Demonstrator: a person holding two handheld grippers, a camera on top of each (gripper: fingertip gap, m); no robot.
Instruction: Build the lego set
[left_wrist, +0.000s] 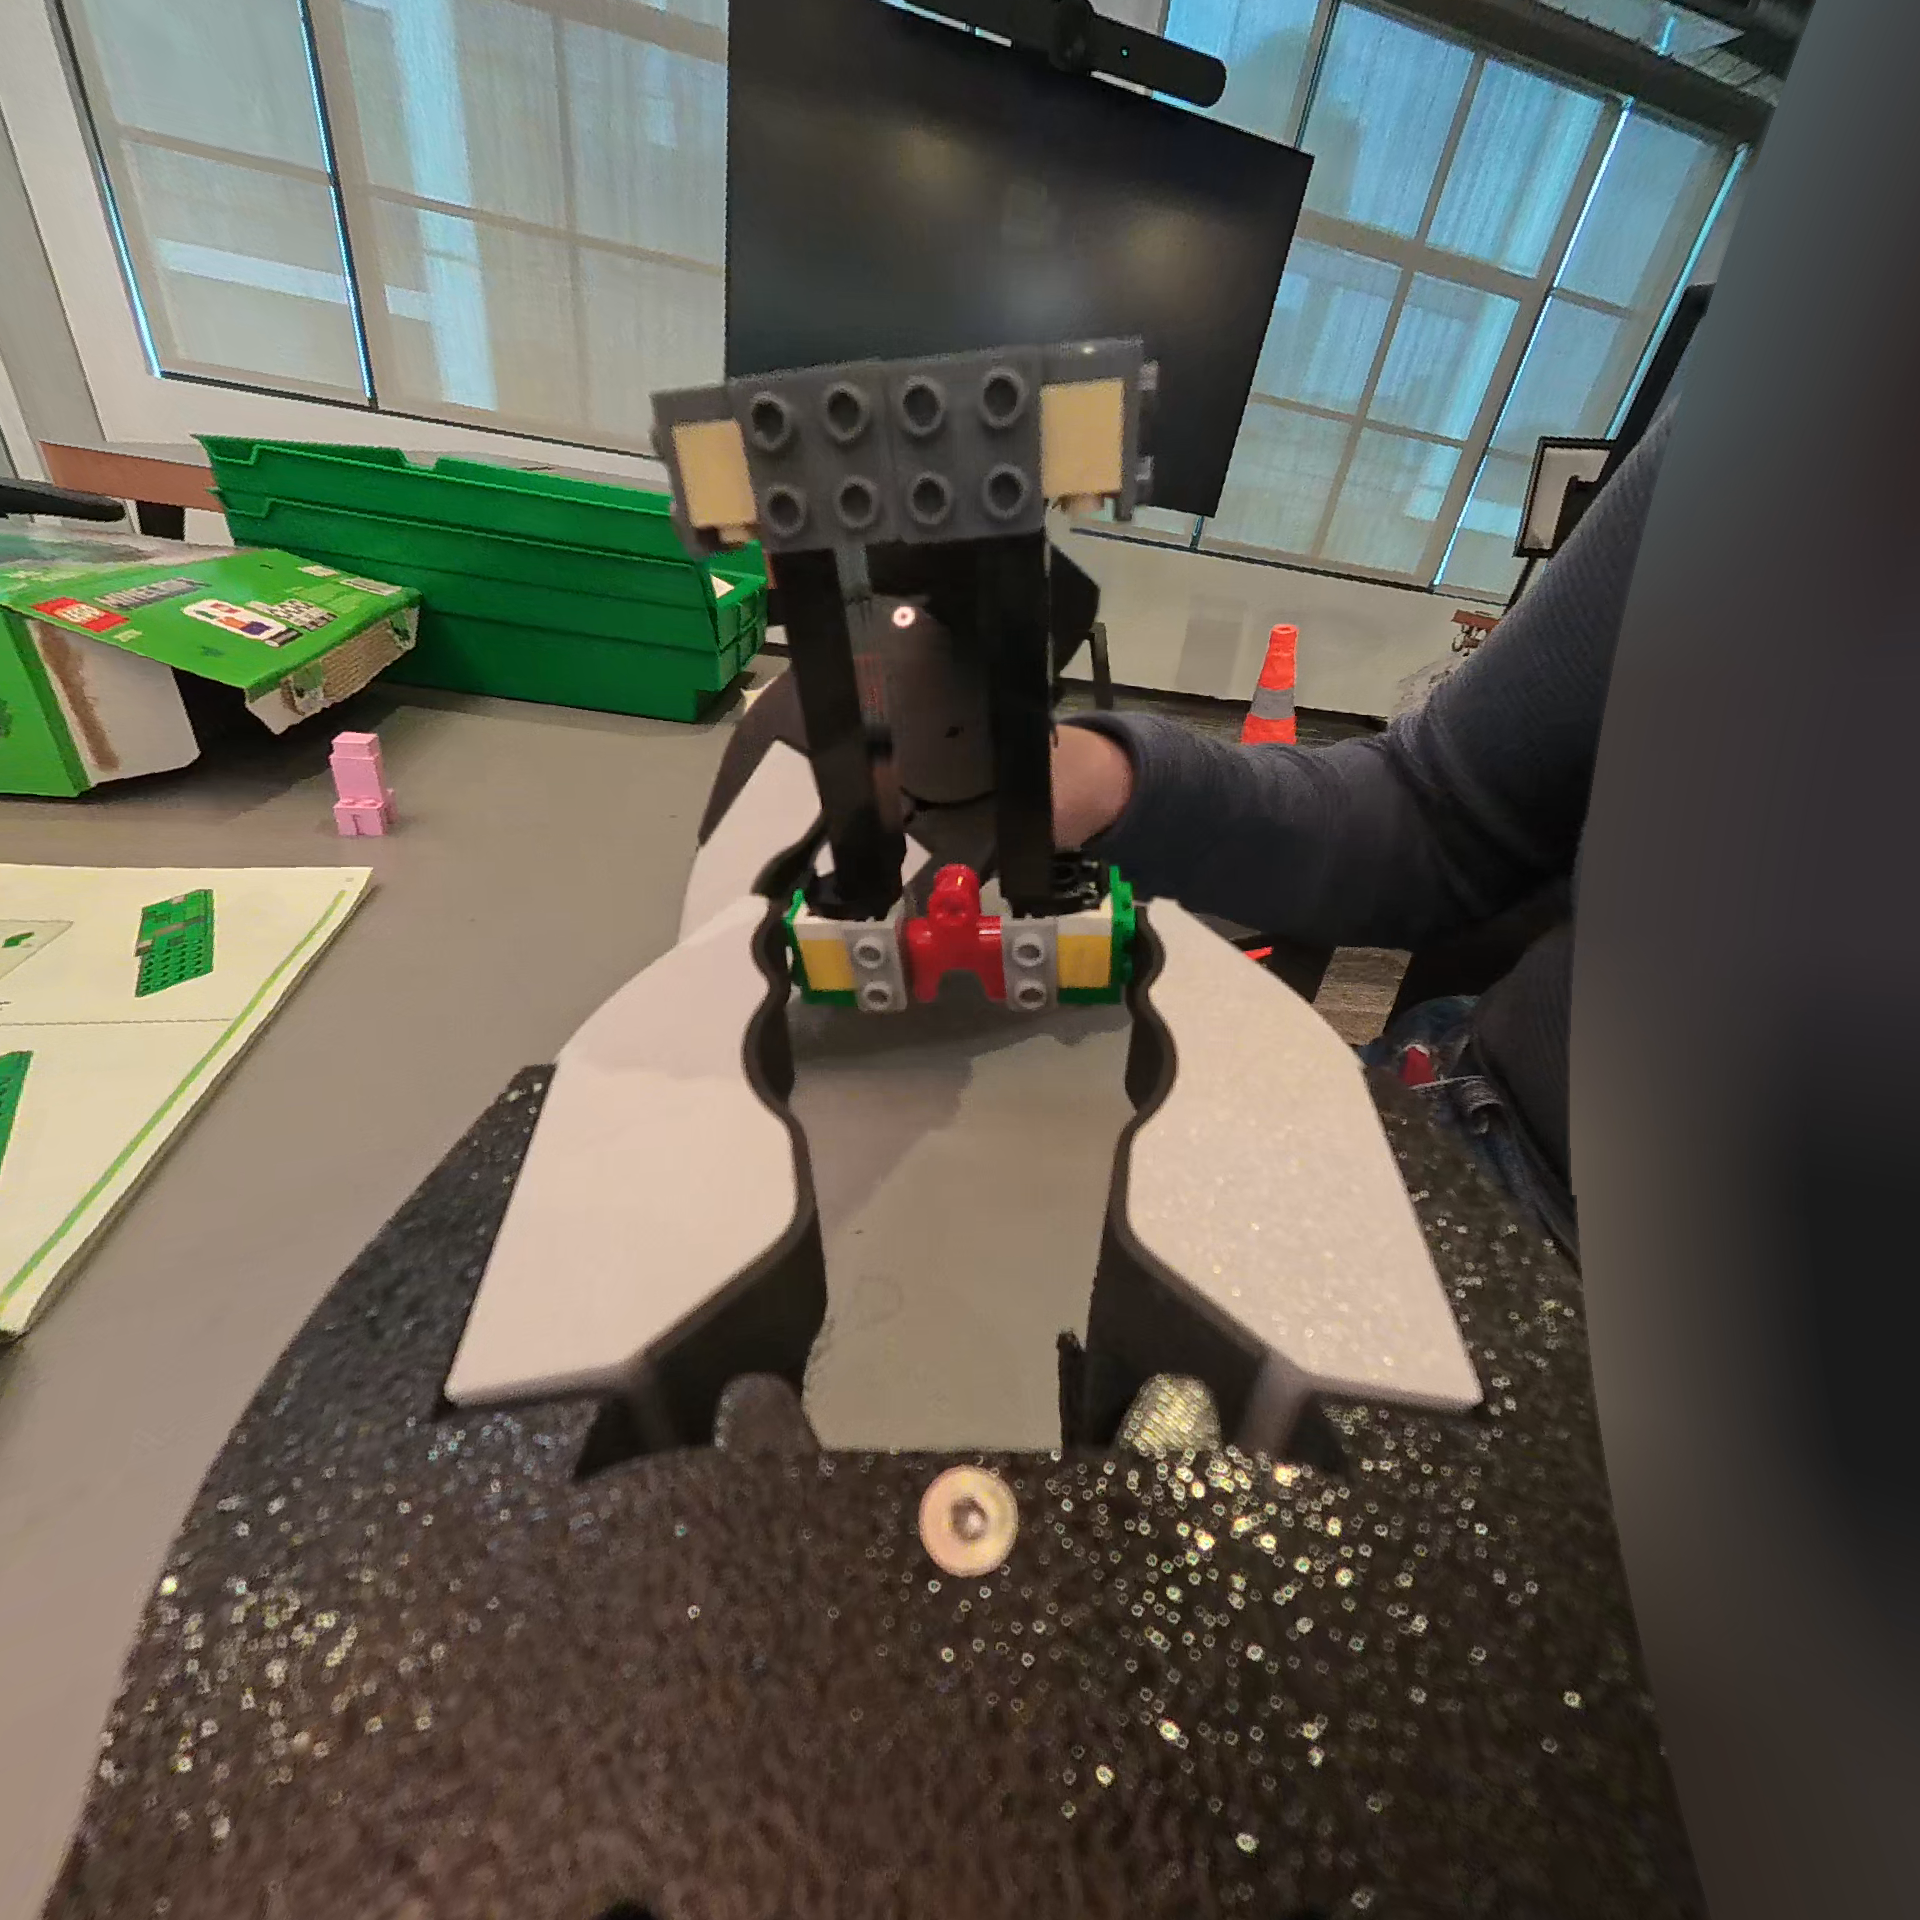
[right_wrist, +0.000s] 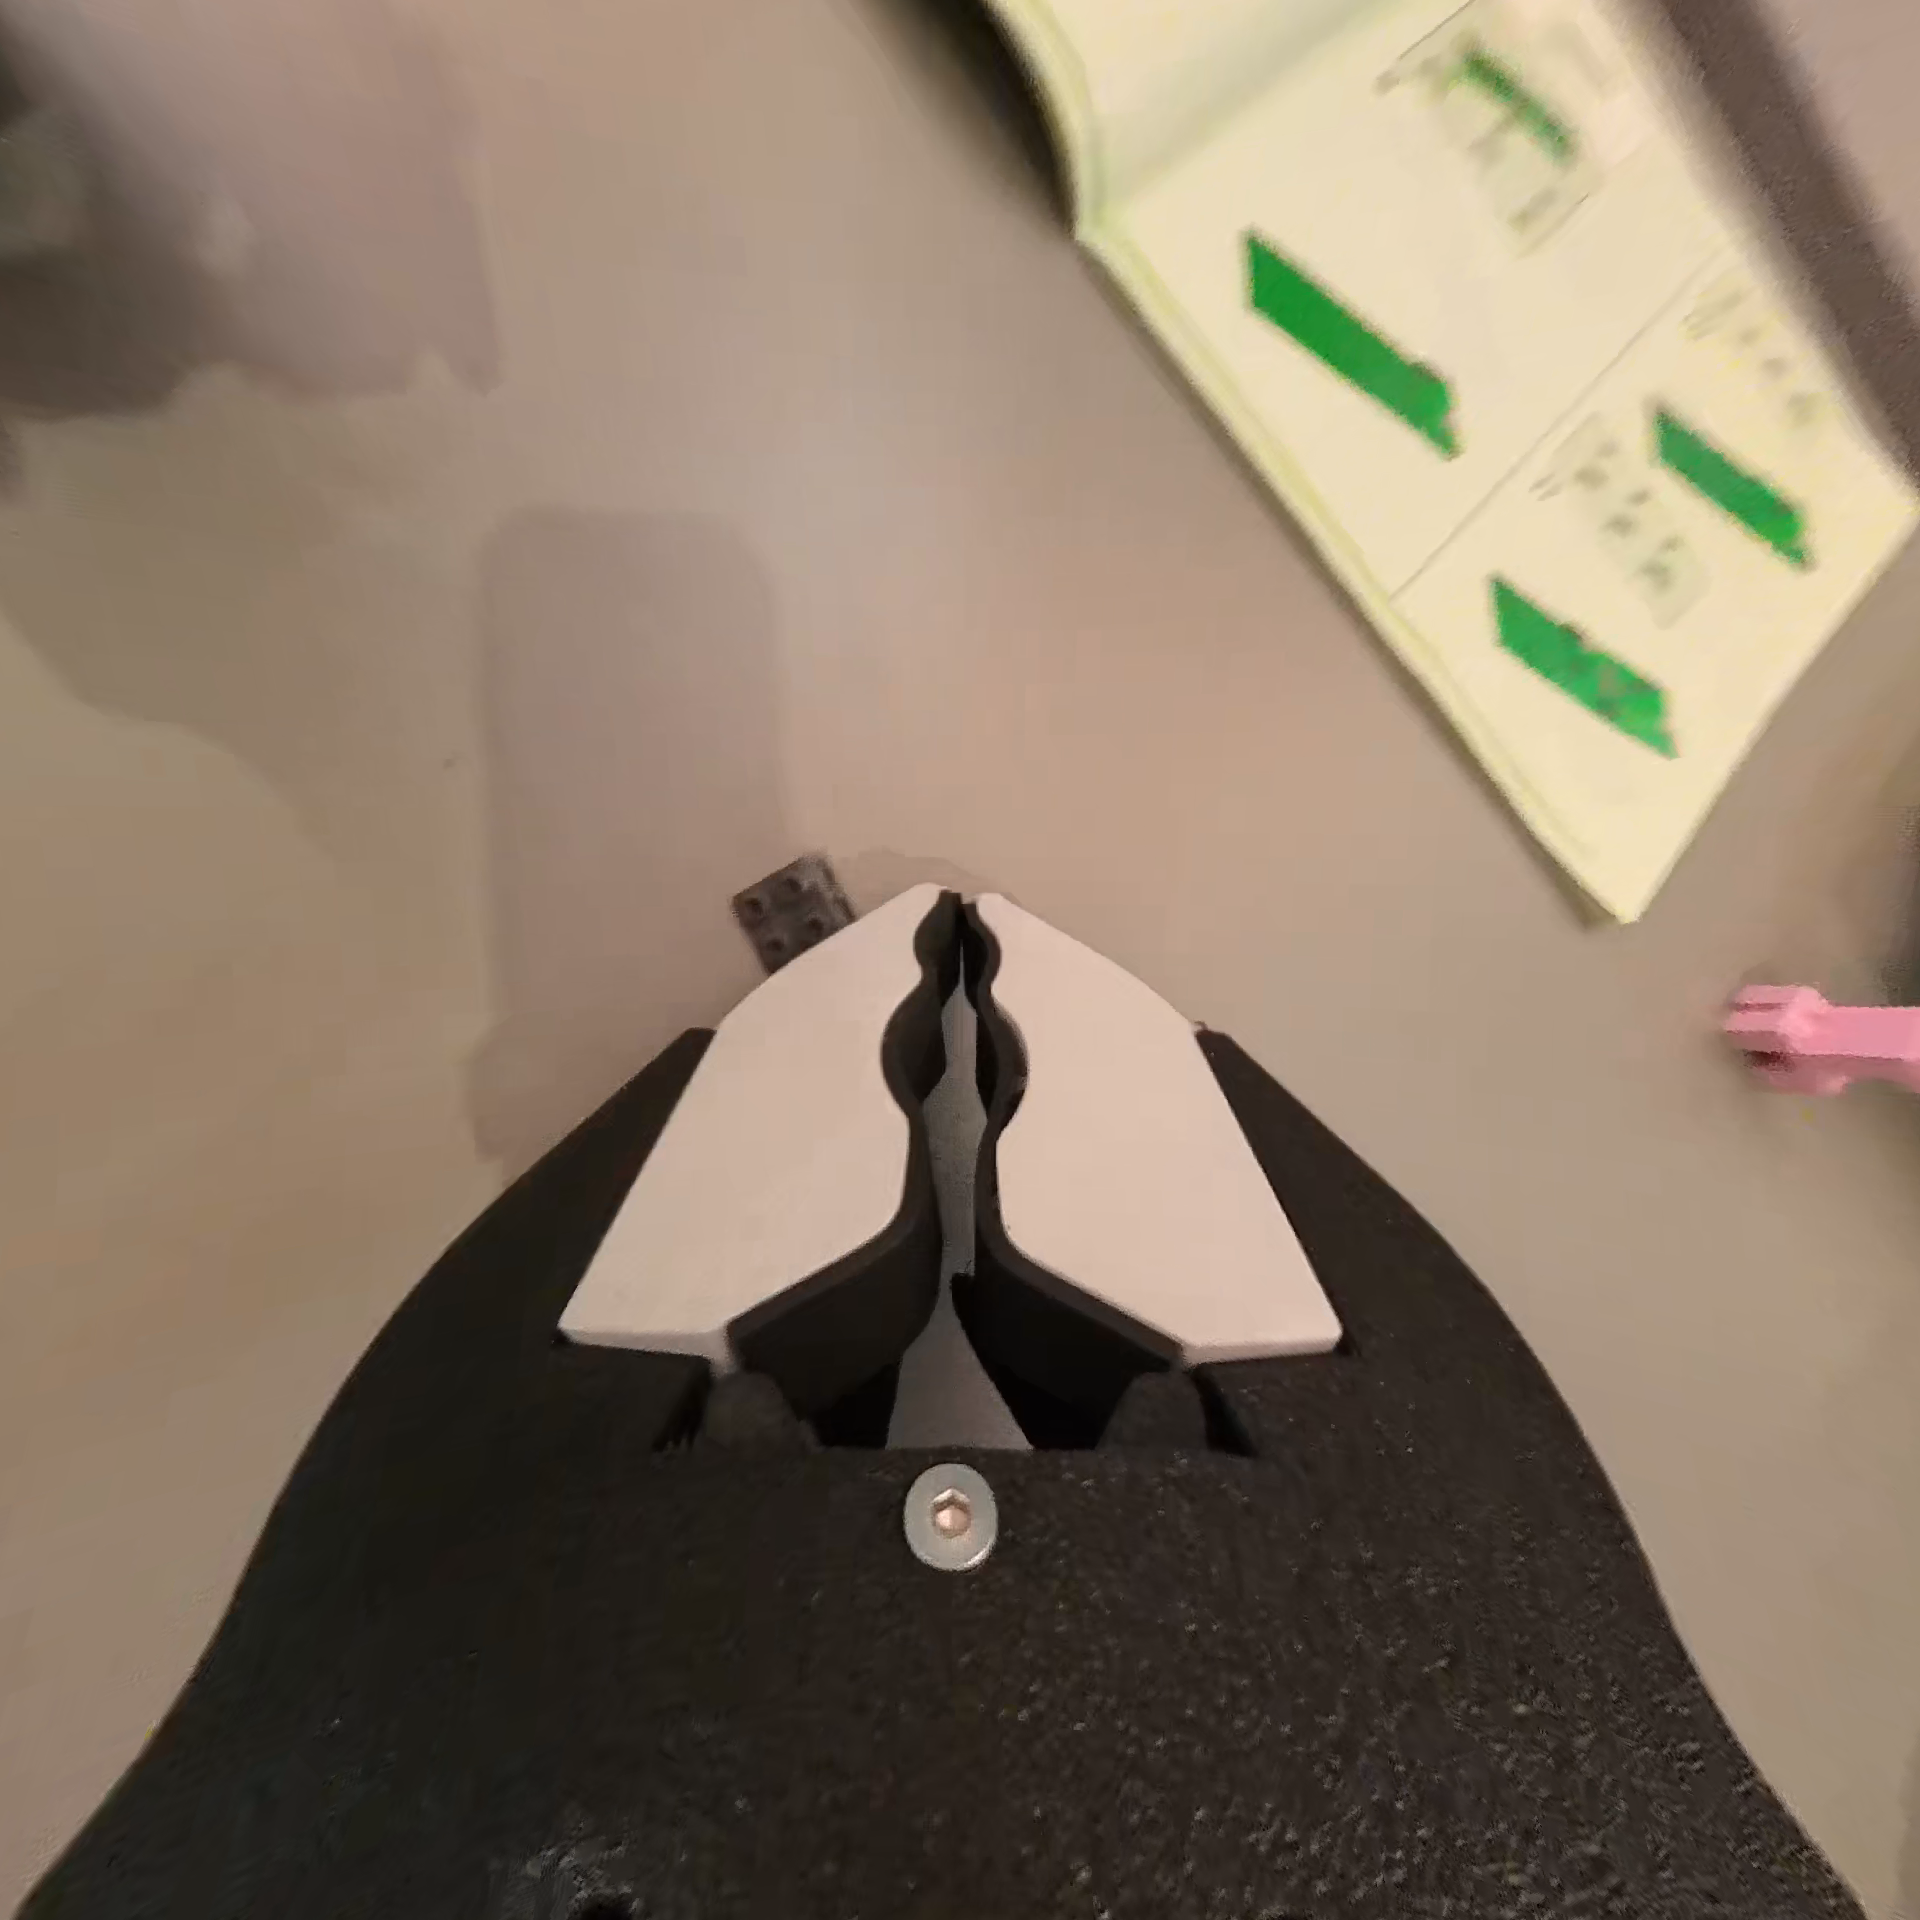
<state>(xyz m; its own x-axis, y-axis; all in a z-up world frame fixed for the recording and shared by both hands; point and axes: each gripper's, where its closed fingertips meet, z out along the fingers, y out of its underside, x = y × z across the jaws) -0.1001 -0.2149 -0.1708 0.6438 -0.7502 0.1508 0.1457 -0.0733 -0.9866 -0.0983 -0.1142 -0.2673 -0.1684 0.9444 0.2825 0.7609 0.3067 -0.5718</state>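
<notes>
Left wrist view: left gripper (left_wrist: 951, 961) clamps studded lego build (left_wrist: 956, 951); right gripper (right_wrist: 958, 914) closed, seemingly empty.

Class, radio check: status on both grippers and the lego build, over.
Left gripper clamped on the lego build, upright. Right gripper shut, over a small dark grey piece on the table. Nothing obstructing.
</notes>
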